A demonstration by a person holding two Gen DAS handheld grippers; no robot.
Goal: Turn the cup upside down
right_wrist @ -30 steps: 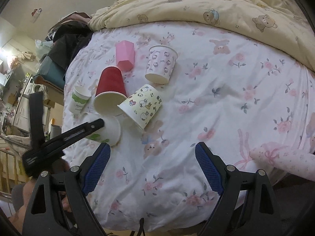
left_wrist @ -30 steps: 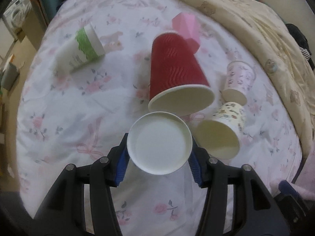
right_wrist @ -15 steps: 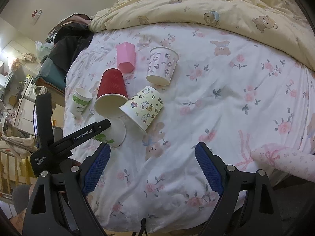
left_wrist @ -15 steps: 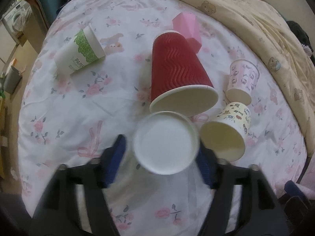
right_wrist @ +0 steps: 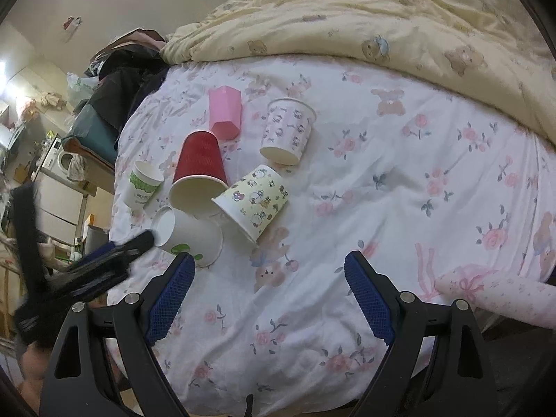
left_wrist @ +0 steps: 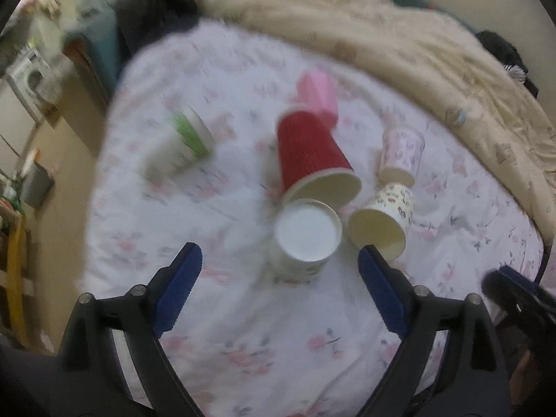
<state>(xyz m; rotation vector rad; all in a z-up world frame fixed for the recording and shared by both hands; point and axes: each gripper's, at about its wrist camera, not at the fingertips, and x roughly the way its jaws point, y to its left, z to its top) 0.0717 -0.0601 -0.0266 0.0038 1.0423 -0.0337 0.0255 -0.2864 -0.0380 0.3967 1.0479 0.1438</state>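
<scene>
**White cup base-up on bed, both tongs empty**

Our left tongs (left_wrist: 279,274) are spread wide, holding nothing. The white cup (left_wrist: 305,238) stands mouth-down on the bed (right_wrist: 399,180), just beside the red cup (left_wrist: 311,154) and cartoon cup (left_wrist: 382,224). Our right tongs (right_wrist: 269,293) are wide open too, empty, above the floral sheet.

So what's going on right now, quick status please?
Both grippers open, left gripper holding nothing. White cup stands base-up on the bed. Red cup and cartoon cup crowd against it.
</scene>
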